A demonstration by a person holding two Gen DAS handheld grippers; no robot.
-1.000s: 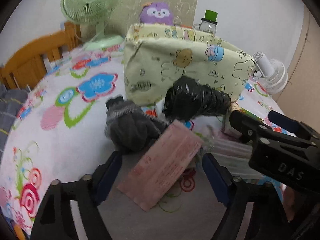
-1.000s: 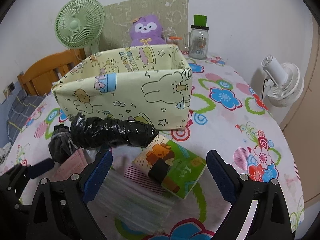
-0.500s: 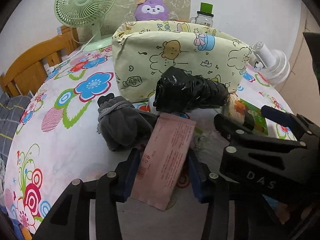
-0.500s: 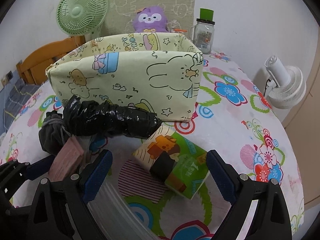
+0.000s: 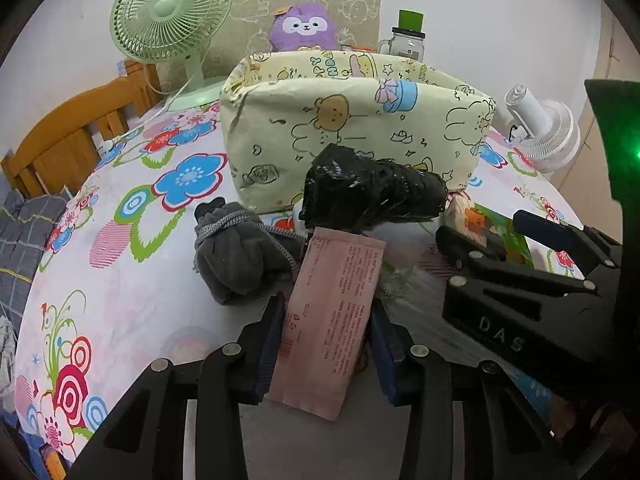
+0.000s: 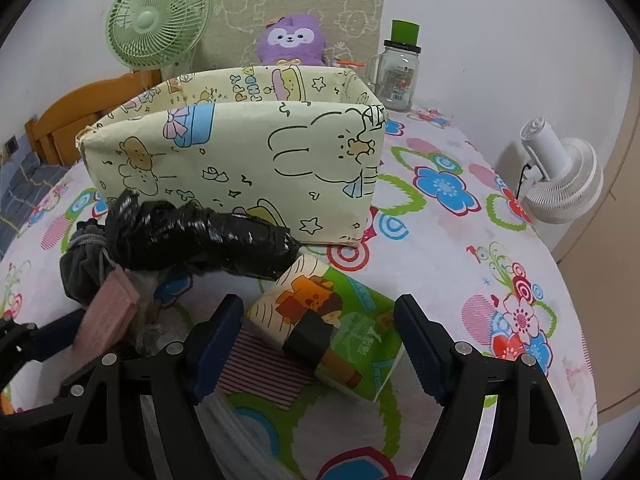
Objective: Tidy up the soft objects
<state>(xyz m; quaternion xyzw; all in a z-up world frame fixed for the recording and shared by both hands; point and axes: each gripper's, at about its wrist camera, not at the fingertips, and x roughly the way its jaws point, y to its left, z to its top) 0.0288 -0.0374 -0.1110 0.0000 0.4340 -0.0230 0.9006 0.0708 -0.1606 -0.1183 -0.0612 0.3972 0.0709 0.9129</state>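
The left claw (image 5: 326, 344) is clamped on the pink packet (image 5: 332, 320), both blue pads pressing its long edges, and that's new: a second ago those jaws stood wide with the packet lying loose between them. The packet's far end reaches toward the grey drawstring pouch (image 5: 240, 256) and the black wrapped bundle (image 5: 372, 196), which lie on the floral bench (image 5: 120, 280) right against the front wall of the pale cartoon-print fabric box (image 5: 360, 128). Over on the other side, the right claw (image 6: 320, 348) is closing, its jaws still well apart, with the green tissue pack (image 6: 332, 328) sitting between them; the pads aren't pressing it yet. A second ago those jaws stood wider and the pack lay further ahead of them. The tissue pack rests on the bench beside a clear plastic bag (image 6: 248, 412), just in front of the box's right corner. Behind the box stand a purple plush (image 6: 290, 40), a green fan (image 6: 154, 20) and a glass jar (image 6: 398, 72).
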